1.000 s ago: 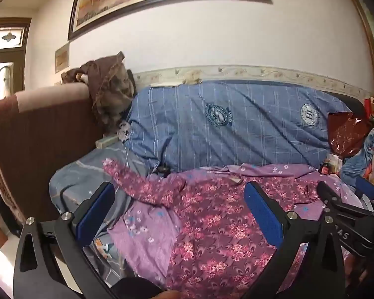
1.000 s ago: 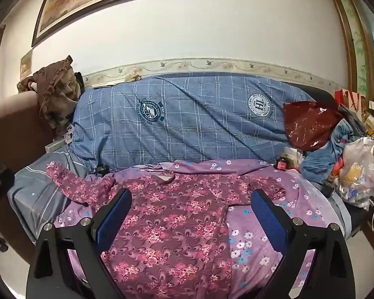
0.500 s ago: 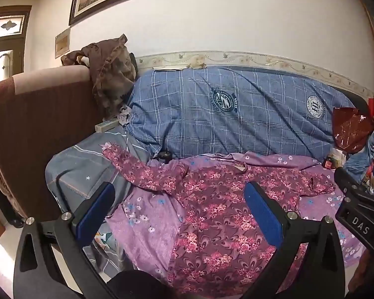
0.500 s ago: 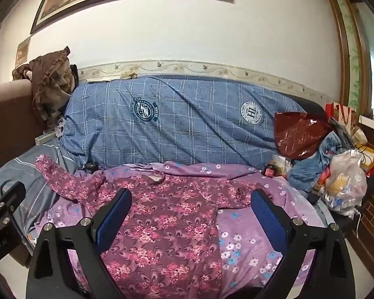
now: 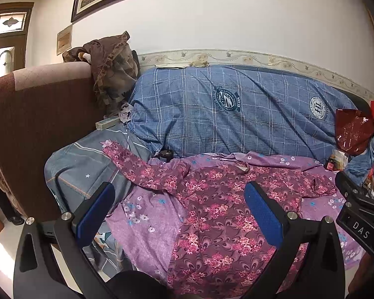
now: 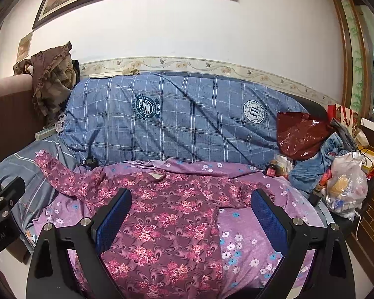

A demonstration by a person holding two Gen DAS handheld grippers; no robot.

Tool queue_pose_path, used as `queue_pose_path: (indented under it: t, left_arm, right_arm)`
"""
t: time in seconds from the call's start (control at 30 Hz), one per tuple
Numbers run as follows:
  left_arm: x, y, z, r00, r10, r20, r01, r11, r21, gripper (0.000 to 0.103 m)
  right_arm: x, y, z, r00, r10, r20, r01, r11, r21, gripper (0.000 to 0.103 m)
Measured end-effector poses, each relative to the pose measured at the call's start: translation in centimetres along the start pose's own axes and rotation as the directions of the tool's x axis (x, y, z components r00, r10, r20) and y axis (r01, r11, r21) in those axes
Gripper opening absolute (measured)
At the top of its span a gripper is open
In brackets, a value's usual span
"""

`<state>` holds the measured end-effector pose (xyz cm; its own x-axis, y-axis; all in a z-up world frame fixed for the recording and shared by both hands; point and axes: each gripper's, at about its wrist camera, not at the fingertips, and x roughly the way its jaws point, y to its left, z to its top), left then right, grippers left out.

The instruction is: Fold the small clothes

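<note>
A maroon long-sleeved floral shirt [image 5: 217,214] lies spread flat on a purple flowered sheet [image 5: 147,214] on the sofa seat, collar toward the backrest. One sleeve [image 5: 127,164] reaches left onto a grey-blue cover; the other sleeve [image 6: 249,191] bends at the right. It also shows in the right wrist view [image 6: 167,219]. My left gripper [image 5: 179,211] is open and empty, held back from the shirt's left half. My right gripper [image 6: 192,219] is open and empty, held back from the shirt's right half.
A blue checked cover [image 5: 236,114] drapes the sofa backrest. A brown armrest [image 5: 37,124] with a brown cloth [image 5: 112,69] stands at the left. A red plastic bag [image 6: 301,134], blue jeans [image 6: 319,164] and a white bag [image 6: 346,184] crowd the right end.
Both grippers have drawn back and tilted up a little from the sofa, so the shirt looks smaller and lower in both views. The shirt has not moved.
</note>
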<state>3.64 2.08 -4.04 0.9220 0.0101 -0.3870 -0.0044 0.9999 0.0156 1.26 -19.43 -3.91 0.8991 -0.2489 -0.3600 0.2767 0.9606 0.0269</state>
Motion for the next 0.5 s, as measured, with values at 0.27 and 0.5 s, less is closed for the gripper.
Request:
queue_pose_path:
  t: [0.27,0.5]
  left_arm:
    - [0.8,-0.3,0.0,1.000,-0.003,-0.017,0.004,1.000,0.012,0.103]
    - [1.7,-0.9,-0.1,1.000,0.002,-0.026,-0.001,1.000,0.026,0.103]
  right_arm:
    - [1.0,-0.3,-0.1,1.000,0.000,-0.011,0.001,1.000,0.014,0.098]
    - [1.6,-0.2,-0.3,1.000,0.004,-0.014,-0.004,1.000,0.015,0.098]
